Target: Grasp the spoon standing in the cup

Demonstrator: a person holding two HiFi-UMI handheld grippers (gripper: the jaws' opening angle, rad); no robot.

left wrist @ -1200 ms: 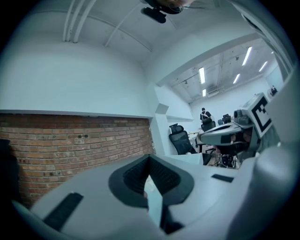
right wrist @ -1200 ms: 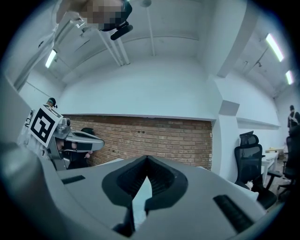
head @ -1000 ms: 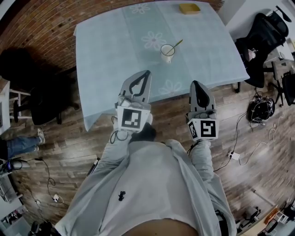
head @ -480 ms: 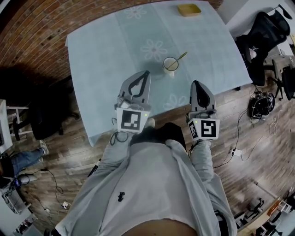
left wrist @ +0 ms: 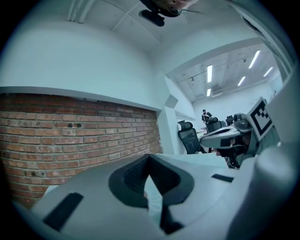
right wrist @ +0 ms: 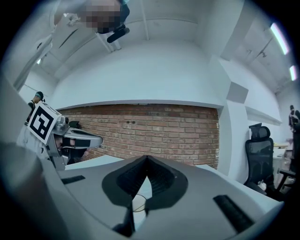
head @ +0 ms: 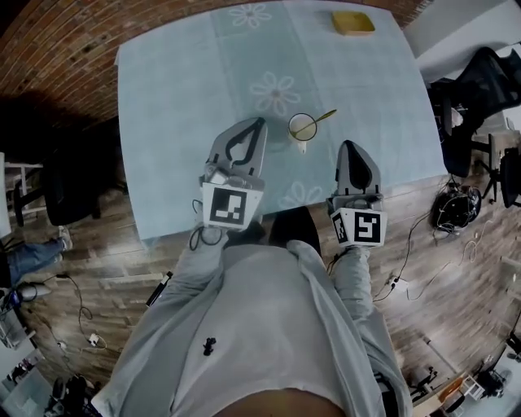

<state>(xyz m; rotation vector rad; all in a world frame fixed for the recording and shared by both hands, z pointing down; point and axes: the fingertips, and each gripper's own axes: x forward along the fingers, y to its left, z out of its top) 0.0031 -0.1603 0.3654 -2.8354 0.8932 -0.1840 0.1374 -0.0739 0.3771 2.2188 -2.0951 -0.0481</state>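
A: Nearest the camera?
B: The person's grey top [head: 269, 326]. Just beyond it, both tools are held over the near edge of the table [head: 179, 98], marker cubes facing the head camera.

A: Tool states?
B: Left gripper [head: 260, 122]: jaws together at the tips, nothing between them. Its own view confirms this [left wrist: 149, 156]. Right gripper [head: 350, 147]: jaws likewise pressed together and empty [right wrist: 146, 157].

A: Where is the target?
B: The cup [head: 303, 128] stands upright on the pale flowered cloth, between the two sets of tips and apart from both. The spoon [head: 321, 119] stands in it, with the handle leaning over the rim to the person's right and away. Neither tool touches the cup or the spoon.

A: Further out?
B: A yellow dish [head: 352, 22] sits near the far edge of the table, well apart from the cup. A brick wall [right wrist: 154, 126] shows ahead of both tools, and a black office chair [head: 484, 77] stands off the table's right side.
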